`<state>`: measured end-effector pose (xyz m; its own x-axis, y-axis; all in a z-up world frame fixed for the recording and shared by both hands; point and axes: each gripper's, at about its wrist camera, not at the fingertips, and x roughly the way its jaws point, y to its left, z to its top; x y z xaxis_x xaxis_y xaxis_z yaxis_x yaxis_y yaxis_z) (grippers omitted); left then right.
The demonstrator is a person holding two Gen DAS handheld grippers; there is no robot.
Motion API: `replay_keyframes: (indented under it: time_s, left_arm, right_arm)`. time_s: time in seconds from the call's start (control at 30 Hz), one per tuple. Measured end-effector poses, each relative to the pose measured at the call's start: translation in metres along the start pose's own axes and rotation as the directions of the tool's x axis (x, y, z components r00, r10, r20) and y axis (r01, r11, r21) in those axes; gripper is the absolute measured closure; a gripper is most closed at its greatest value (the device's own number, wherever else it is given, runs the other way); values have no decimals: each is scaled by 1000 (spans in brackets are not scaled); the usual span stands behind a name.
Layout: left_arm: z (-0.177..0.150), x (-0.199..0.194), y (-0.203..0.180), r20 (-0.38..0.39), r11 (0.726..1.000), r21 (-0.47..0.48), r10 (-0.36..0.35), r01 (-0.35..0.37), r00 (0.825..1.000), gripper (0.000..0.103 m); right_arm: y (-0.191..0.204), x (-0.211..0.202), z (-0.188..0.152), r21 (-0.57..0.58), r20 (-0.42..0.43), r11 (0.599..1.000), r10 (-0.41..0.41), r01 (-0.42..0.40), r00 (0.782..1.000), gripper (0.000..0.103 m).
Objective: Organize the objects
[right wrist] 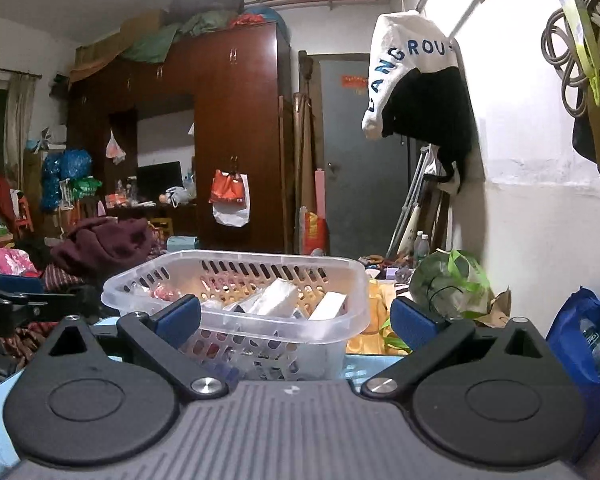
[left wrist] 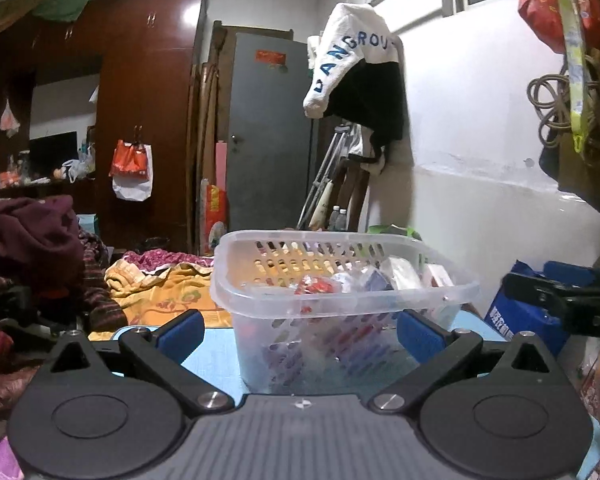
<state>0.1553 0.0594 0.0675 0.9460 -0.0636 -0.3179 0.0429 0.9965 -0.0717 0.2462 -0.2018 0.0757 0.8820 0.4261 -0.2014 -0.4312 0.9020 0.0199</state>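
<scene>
The basket [left wrist: 340, 276] stands on the blue worktop [left wrist: 216, 352] straight ahead of my left gripper [left wrist: 300, 330], long axis across; my right gripper [right wrist: 296, 320] sees it left of centre. Both jaws wide, empty.

Bkgd – wardrobe [right wrist: 236, 128], grey door [left wrist: 270, 132], hanging jacket [right wrist: 416, 80].

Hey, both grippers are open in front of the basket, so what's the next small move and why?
Probably pull both grippers back a little and look for whatever is loose outside. The left gripper and right gripper both stand open and hold nothing, their fingers apart from the basket. The packets already lie inside it, so nothing here seems to need gripping.
</scene>
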Motion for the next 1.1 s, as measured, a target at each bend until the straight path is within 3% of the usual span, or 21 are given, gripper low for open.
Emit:
replay_keyframes:
  time_s: [1.1]
  left_arm:
    - [-12,2,-21,-38,999,15,38,-37,999,0]
  right_arm:
    - [-7,-8,-13,44,-42,999,12,-10,999,0]
